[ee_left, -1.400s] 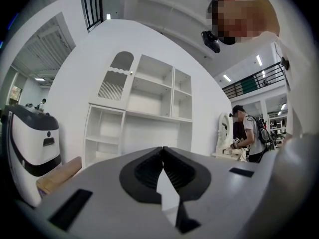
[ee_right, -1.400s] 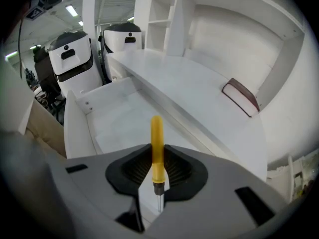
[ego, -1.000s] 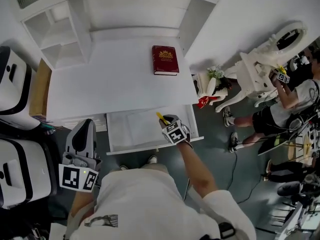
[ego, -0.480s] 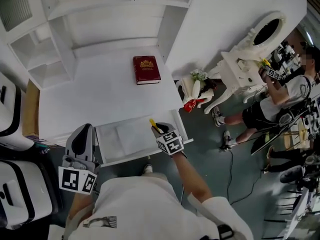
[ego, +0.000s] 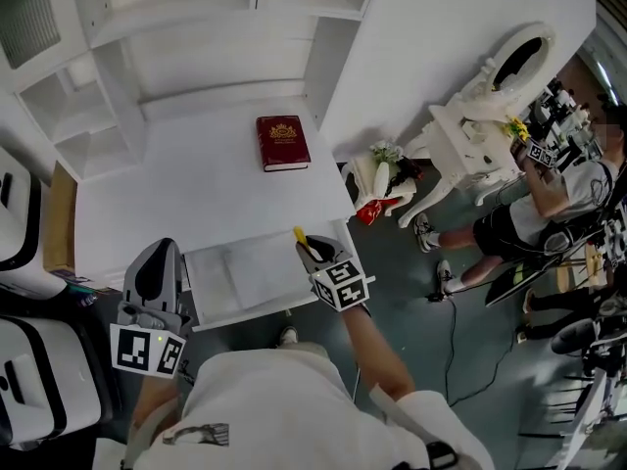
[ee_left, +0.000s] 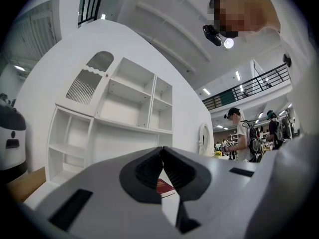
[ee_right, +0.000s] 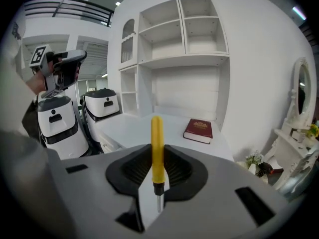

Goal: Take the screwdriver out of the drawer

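My right gripper (ego: 312,251) is shut on a yellow-handled screwdriver (ego: 303,242), held above the right end of the open white drawer (ego: 245,274). In the right gripper view the screwdriver (ee_right: 157,146) stands upright between the pads, handle up and its metal shaft pointing down, with my right gripper (ee_right: 157,169) closed around it. My left gripper (ego: 162,253) hangs left of the drawer, off the desk's front edge. Seen from its own camera, my left gripper (ee_left: 162,167) has its jaws closed together with nothing between them.
A red book (ego: 282,143) lies on the white desk (ego: 196,194) under a shelf unit (ego: 196,27). White machines (ego: 24,380) stand at the left. A white dressing table (ego: 485,125), flowers (ego: 384,157) and people are at the right.
My right gripper has risen with the screwdriver, up from the drawer. The left gripper has shifted slightly and stays shut.
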Motion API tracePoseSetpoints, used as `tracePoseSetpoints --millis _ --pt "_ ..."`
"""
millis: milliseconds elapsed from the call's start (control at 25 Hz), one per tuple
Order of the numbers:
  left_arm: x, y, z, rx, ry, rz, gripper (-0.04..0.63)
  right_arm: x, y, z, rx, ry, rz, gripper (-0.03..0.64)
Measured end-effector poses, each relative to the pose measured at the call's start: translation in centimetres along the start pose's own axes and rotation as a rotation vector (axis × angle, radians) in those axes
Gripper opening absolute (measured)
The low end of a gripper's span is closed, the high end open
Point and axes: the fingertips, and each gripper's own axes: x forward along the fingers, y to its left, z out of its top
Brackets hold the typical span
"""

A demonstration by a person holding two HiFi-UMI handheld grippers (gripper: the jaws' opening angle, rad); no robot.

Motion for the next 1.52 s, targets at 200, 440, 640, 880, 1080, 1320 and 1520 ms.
tracePoseSetpoints --millis 200,440,640,880,1080,1320,1520 --pt "-0.3 0.1 0.5 0.011 -0.012 0.021 0.017 -1.9 -0.1 4.2 -0.029 -0.090 0.012 0.084" --pt "-0.7 0.5 1.6 0.027 -0.028 0.049 0.017 -5.5 -0.6 9.9 -0.102 -0.223 -0.009 0.084" --pt "-0.7 0.4 2.3 0.031 -0.036 0.050 0.017 -9.7 -0.4 12.9 -0.115 -0.316 -0.034 0.084" --pt "-1.3 0.0 2.4 0.021 -0.031 0.052 0.017 -14.8 -0.2 15.3 -0.115 -0.405 -0.068 0.084" --pt "-2.1 0.2 2.6 0.022 -0.017 0.072 0.017 -18.7 0.1 17.0 -0.127 -0.465 -0.085 0.084" --pt "-4.1 1.4 2.7 0.022 -0.004 0.125 0.017 -22.8 0.5 18.4 -0.176 -0.515 -0.155 0.084" --pt "-5.8 3.4 3.2 0.034 0.013 0.177 0.017 -24.6 1.0 19.2 -0.129 -0.565 -0.168 0.084"
